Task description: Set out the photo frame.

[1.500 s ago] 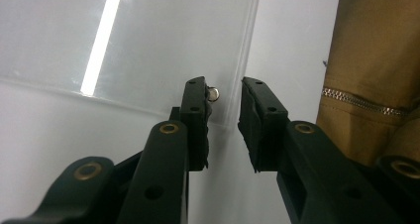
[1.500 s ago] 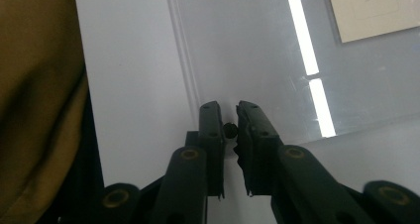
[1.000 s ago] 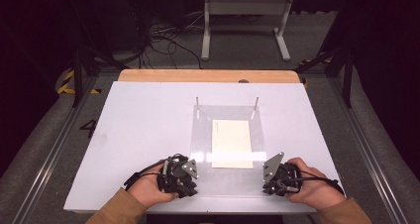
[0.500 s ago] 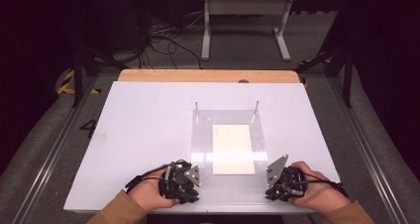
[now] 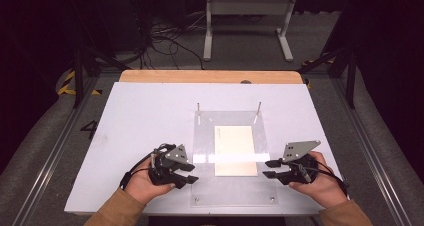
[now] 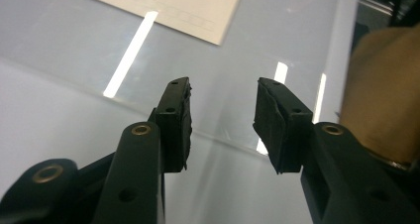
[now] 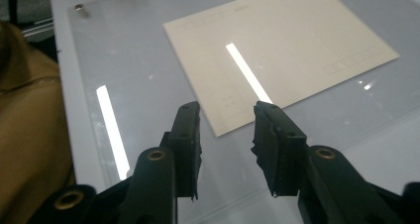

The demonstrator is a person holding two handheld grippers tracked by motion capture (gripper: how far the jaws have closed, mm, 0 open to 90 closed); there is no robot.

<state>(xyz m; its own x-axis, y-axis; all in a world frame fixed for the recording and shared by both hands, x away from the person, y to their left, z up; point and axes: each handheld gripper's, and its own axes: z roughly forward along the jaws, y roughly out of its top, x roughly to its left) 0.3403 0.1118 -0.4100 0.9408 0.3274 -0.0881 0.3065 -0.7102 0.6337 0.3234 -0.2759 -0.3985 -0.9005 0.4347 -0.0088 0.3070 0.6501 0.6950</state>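
While both grippers were closer to the near corners of the clear acrylic sheet (image 5: pixel 230 151) half a second ago, they now stand a little farther up the table and turned inward, so that each points across the sheet toward the other. The left gripper (image 5: pixel 189 173) has its jaws apart and empty; in the left gripper view (image 6: pixel 223 120) the sheet's near-left edge runs just under and ahead of its tips, and a corner of the cream paper card (image 6: pixel 163 6) lies well ahead of them. The right gripper (image 5: pixel 270 169) is also apart and empty; in the right gripper view (image 7: pixel 225 135) the card's near corner (image 7: pixel 277 50) sits just ahead of and between its jaws, under the sheet.

The card lies flat beneath the acrylic sheet, toward the right gripper's side, with a bright strip of reflected light crossing it. Two upright metal pins (image 5: pixel 198 107) stand at the sheet's far edge, well beyond both sets of jaws.

Judging from this, the hands have moved from rest into an approach, bracketing the sheet from either side. Nothing is gripped yet. The likely next need is for one jaw of each gripper to get under an edge of the sheet, which lies flush on the white tabletop (image 5: pixel 145 116) and offers little purchase.
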